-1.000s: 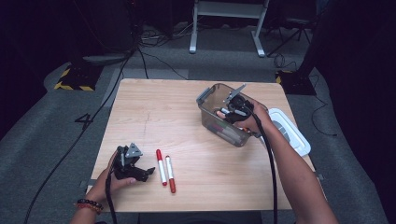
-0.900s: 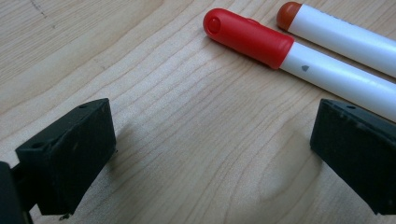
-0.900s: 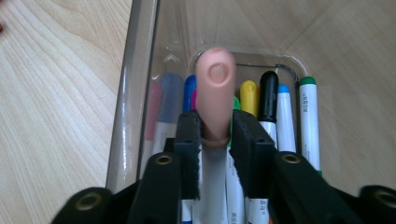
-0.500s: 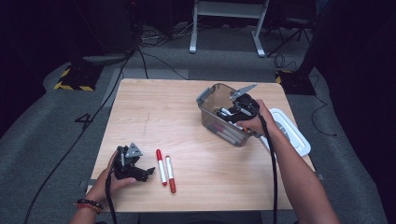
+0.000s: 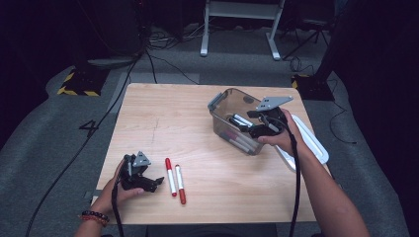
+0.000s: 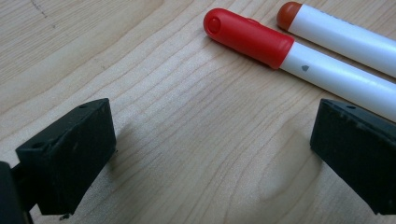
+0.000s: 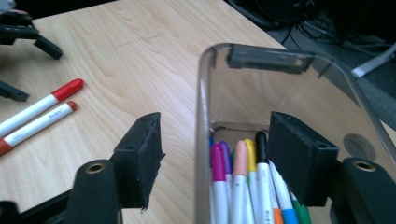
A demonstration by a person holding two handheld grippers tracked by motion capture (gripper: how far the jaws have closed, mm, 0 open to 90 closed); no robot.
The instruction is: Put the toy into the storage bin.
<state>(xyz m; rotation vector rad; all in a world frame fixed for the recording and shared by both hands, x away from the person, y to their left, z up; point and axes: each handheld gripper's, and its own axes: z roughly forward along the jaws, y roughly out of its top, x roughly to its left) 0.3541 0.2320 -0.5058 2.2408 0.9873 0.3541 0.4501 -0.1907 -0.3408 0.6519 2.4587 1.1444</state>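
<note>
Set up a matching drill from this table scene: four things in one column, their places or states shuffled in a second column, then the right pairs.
Things
1. left gripper
2. right gripper
3. two red-capped markers
4. white lid

Places or states
A. lying side by side on the bare wood
B. on the table just beyond the clear bin, on its right
C. jaws open, astride the bin's near wall
D. jaws open, resting low on the wood beside the markers

Pairs: 1-D, 2-C, 3-A, 4-B
</note>
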